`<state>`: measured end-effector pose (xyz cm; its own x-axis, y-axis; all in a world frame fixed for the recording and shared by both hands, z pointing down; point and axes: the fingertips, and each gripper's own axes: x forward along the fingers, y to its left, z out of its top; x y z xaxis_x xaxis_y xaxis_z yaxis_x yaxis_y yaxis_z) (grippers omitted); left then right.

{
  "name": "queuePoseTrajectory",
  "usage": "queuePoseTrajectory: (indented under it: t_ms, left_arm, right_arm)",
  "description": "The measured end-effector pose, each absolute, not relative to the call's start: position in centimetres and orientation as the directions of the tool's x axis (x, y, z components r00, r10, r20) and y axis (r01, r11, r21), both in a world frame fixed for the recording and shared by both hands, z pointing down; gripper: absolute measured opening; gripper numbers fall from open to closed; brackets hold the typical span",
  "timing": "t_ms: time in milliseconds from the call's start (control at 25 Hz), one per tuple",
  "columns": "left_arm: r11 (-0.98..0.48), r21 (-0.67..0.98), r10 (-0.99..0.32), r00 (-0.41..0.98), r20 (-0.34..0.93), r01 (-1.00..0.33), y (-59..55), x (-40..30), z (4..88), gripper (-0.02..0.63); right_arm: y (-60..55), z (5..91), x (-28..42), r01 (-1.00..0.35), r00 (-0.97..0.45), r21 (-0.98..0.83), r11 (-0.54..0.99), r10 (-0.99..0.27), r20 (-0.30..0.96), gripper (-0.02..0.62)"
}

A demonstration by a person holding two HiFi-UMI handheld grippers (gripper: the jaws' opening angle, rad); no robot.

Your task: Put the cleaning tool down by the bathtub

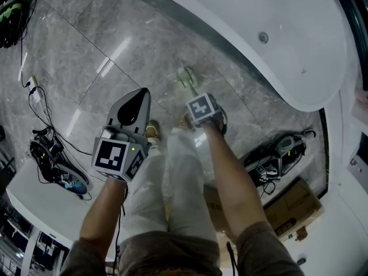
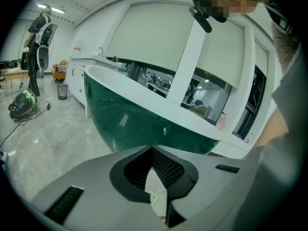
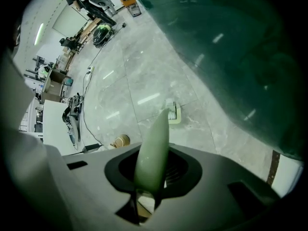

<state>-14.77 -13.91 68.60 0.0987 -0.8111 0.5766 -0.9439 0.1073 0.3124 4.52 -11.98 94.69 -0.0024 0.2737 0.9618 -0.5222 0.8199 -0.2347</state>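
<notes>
The cleaning tool is a pale green brush. Its head (image 1: 186, 76) rests on the grey marble floor, close to the white-rimmed, green-sided bathtub (image 1: 276, 45). In the right gripper view its handle (image 3: 153, 148) rises from the head (image 3: 172, 112) and stands between the jaws of my right gripper (image 3: 151, 174). Some ribbed pad shows beside the handle, so the jaws look slightly apart and not pressing on it. In the head view the right gripper (image 1: 195, 98) is under its marker cube, just above the floor. My left gripper (image 1: 140, 96) hangs to the left, shut and empty, and in its own view (image 2: 153, 165) it points at the tub (image 2: 139, 114).
Cables and a small device (image 1: 52, 160) lie at the left by a white tabletop (image 1: 31, 194). A dark machine (image 1: 282, 151) and a cardboard box (image 1: 293, 203) sit at the right. My shoe (image 1: 152, 132) is near the brush. A person (image 2: 38, 37) and a green vacuum (image 2: 21, 105) stand far off.
</notes>
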Motion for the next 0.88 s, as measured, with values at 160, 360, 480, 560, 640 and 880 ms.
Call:
queuePoseTrajectory:
  t_ms: [160, 360, 480, 560, 640, 880]
  left_arm:
    - [0.100, 0.321, -0.824, 0.103, 0.557, -0.942, -13.9, -14.6, 67.8, -0.008]
    - [0.093, 0.318, -0.825, 0.106, 0.555, -0.943, -13.9, -14.3, 66.3, -0.008]
    - [0.086, 0.311, -0.821, 0.110, 0.561, -0.947, -13.7, -14.0, 65.0, -0.008]
    - [0.084, 0.310, -0.819, 0.112, 0.562, -0.947, -13.5, -13.8, 63.8, -0.008]
    - [0.087, 0.316, -0.818, 0.113, 0.565, -0.945, -13.2, -13.6, 62.5, -0.008]
    - [0.075, 0.324, -0.817, 0.128, 0.562, -0.943, -12.4, -12.4, 57.7, -0.008]
  right_arm:
    - [-12.4, 93.6, 4.2, -0.543, -0.051, -0.228, 0.808, 0.239, 0.970, 0.148]
    - [-13.5, 91.5, 4.4, -0.565, -0.089, -0.201, 0.801, 0.183, 0.979, 0.181]
    - [-14.4, 89.4, 4.4, -0.578, -0.129, -0.182, 0.796, 0.131, 0.983, 0.181]
    - [-15.0, 87.6, 4.2, -0.594, -0.166, -0.175, 0.785, 0.093, 0.982, 0.181]
    - [-15.6, 85.3, 4.0, -0.616, -0.206, -0.170, 0.769, 0.051, 0.977, 0.139]
    - [-16.7, 77.4, 2.6, -0.681, -0.311, -0.183, 0.709, -0.054, 0.949, 0.008]
